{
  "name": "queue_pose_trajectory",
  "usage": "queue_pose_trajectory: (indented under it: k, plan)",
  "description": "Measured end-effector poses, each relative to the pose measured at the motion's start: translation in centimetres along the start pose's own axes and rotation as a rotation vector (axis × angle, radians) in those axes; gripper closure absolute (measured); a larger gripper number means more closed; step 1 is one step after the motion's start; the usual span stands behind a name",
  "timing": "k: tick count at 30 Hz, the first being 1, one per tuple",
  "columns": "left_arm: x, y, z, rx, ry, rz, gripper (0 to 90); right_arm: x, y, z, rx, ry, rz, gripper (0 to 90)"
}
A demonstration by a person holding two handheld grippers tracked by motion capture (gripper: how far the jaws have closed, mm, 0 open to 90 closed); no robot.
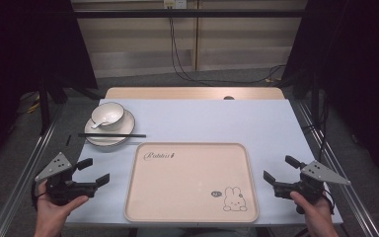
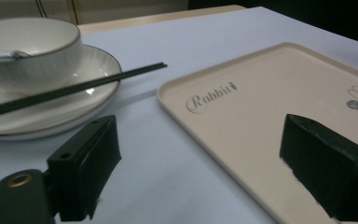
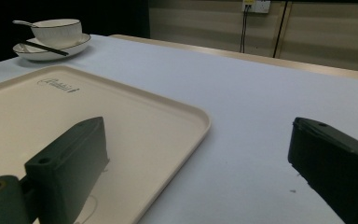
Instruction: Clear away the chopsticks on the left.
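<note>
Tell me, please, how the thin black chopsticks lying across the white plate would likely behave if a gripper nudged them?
The thin black chopsticks look stiff and light, so they would probably slide easily. They bridge the glossy white plate rim, with their tips overhanging the table, so a nudge may well roll or tip them off.

A lab-style recording room: dark curtains (image 1: 24, 39) flank the counter (image 1: 202, 116), loose cables (image 1: 182, 59) hang from a wall socket (image 1: 173, 4), and metal rails (image 1: 24, 173) frame it.
</note>
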State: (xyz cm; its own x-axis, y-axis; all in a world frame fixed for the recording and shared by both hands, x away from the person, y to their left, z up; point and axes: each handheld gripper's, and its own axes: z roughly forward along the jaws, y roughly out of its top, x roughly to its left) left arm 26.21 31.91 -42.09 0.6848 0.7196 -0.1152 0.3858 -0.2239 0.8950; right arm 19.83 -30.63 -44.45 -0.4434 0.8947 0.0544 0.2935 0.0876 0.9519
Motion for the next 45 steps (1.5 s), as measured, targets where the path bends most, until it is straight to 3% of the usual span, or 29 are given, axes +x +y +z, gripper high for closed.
queue_pose_trajectory:
  k: [1, 3, 6, 9, 12, 16, 17, 21, 24, 30, 34, 36, 37, 38, 40, 45]
  plan:
    - [1.0, 0.3, -0.1, -0.024, -0.015, -0.019, 16.0, 0.0, 0.0, 0.0, 0.001, 0.0, -0.002, 4.7]
    - [1.9, 0.8, -0.1, -0.03, -0.011, 0.001, 15.9, 0.0, 0.0, 0.0, -0.002, 0.005, -0.001, 4.8]
    - [2.8, 1.2, 0.0, -0.04, -0.018, -0.008, 16.2, 0.0, 0.0, 0.0, -0.001, 0.007, -0.001, 4.8]
    - [4.3, 1.8, 0.7, -0.011, -0.031, -0.005, 14.0, 0.1, 0.1, 0.0, -0.008, 0.011, -0.006, 4.9]
    - [5.0, 2.2, 1.1, 0.01, -0.033, 0.001, 11.4, 0.1, 0.0, 0.0, -0.005, 0.008, -0.007, 5.0]
    - [6.1, 2.5, 2.1, 0.042, -0.05, 0.029, 6.4, 0.1, 0.1, -0.1, -0.007, 0.01, -0.009, 5.1]
    - [6.6, 2.4, 2.9, 0.074, -0.065, 0.049, 6.6, 0.1, 0.1, -0.1, -0.006, 0.015, -0.011, 5.2]
    - [7.8, 2.5, 4.3, 0.136, -0.057, 0.075, 6.0, 0.2, 0.1, 0.0, -0.007, 0.021, -0.012, 5.3]
    - [8.4, 2.4, 5.0, 0.143, -0.034, 0.091, 7.0, 0.1, 0.1, 0.0, -0.009, 0.02, -0.014, 5.4]
    - [10.3, 2.1, 6.5, 0.165, 0.001, 0.071, 15.5, 0.2, 0.1, 0.0, -0.007, 0.023, -0.014, 5.7]
    - [11.1, 2.2, 7.2, 0.184, -0.005, 0.085, 24.2, 0.2, 0.1, 0.0, -0.007, 0.024, -0.016, 5.7]
    - [11.2, 2.4, 7.7, 0.219, -0.005, 0.119, 27.9, 0.2, 0.1, 0.0, -0.007, 0.026, -0.018, 5.7]
    - [11.3, 2.5, 7.9, 0.221, -0.022, 0.119, 30.7, 0.2, 0.1, 0.0, -0.002, 0.027, -0.016, 5.8]
    - [11.4, 2.5, 7.9, 0.22, -0.021, 0.145, 35.7, 0.2, 0.0, 0.1, 0.0, 0.026, -0.019, 5.8]
    - [11.7, 2.7, 8.1, 0.221, -0.01, 0.13, 37.2, 0.2, 0.0, 0.0, -0.001, 0.03, -0.016, 5.8]
    - [12.3, 2.9, 8.4, 0.223, 0.007, 0.142, 46.5, 0.2, 0.0, 0.1, 0.001, 0.031, -0.015, 5.8]
